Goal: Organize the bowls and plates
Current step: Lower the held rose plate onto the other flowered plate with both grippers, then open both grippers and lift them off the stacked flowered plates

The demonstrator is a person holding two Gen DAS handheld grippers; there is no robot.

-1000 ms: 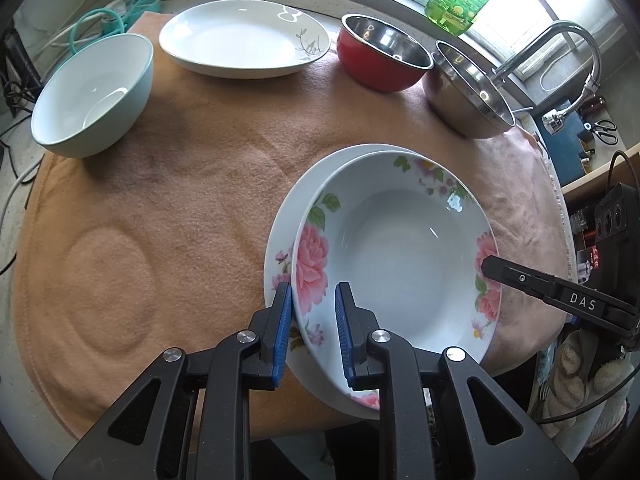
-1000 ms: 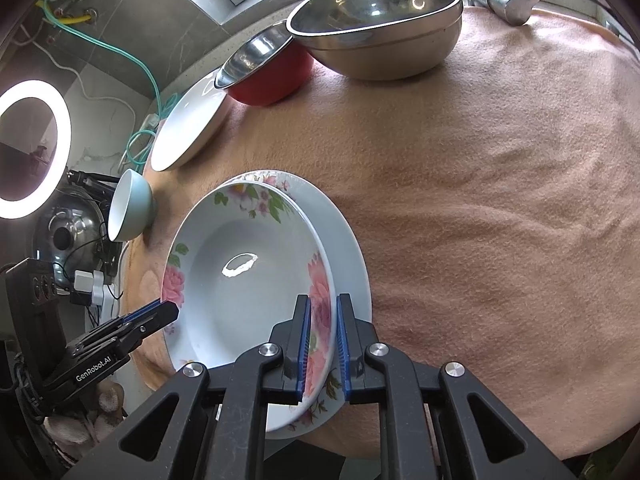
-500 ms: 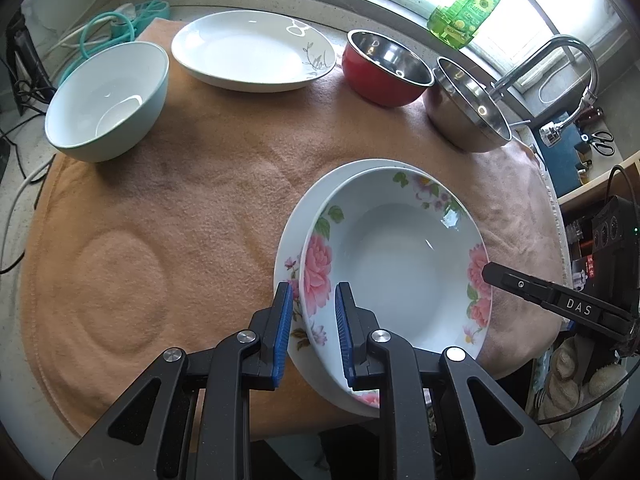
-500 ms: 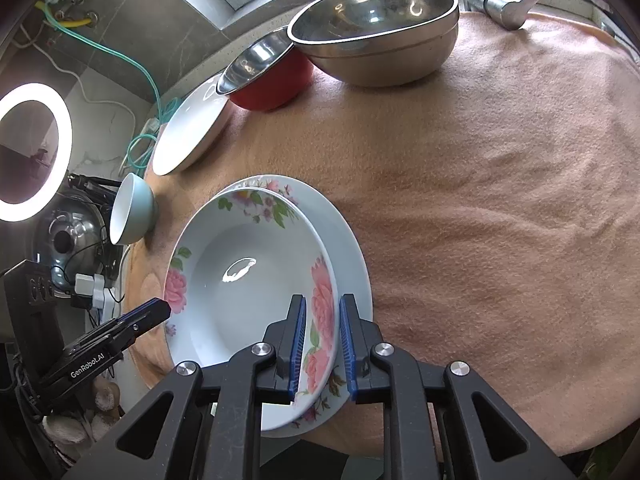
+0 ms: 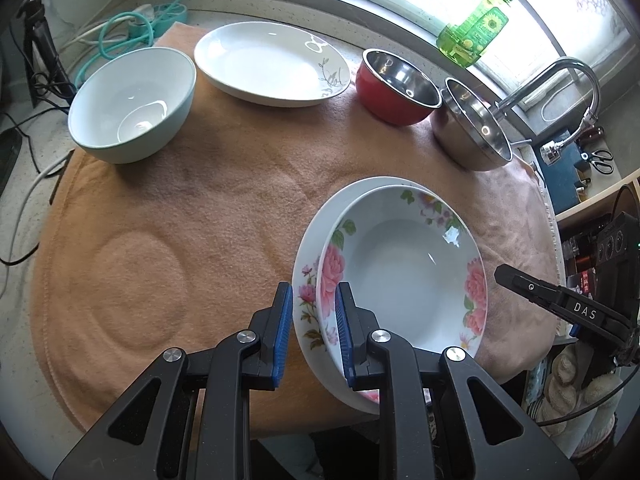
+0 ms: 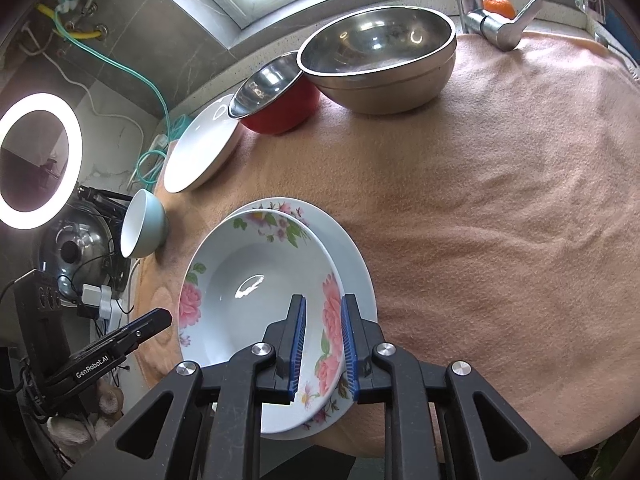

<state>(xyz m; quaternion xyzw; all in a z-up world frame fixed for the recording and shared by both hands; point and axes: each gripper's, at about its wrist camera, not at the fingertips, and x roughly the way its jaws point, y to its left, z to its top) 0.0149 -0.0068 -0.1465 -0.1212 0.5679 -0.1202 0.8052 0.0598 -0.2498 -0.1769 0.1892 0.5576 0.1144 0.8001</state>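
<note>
Two floral plates are stacked at the front edge of the peach cloth (image 5: 200, 220), their near side past the edge. The deep plate (image 5: 404, 280) lies in the flatter plate (image 5: 310, 240). My left gripper (image 5: 312, 328) is shut on both rims at the left side. In the right wrist view my right gripper (image 6: 323, 340) is shut on the opposite rims of the deep plate (image 6: 248, 280) and the flatter plate (image 6: 354, 256). I cannot tell whether the stack rests on the cloth.
Along the back stand a pale green bowl (image 5: 132, 104), a white plate (image 5: 272, 64), a red bowl (image 5: 396, 88) and a steel bowl (image 5: 472, 136). A faucet (image 5: 560, 80) and soap bottle (image 5: 476, 28) are behind them. Cables lie at the left.
Both grippers keep their hold on the stack. The right pads stand a touch wider on the rims. More of the back wall shows in the left wrist view.
</note>
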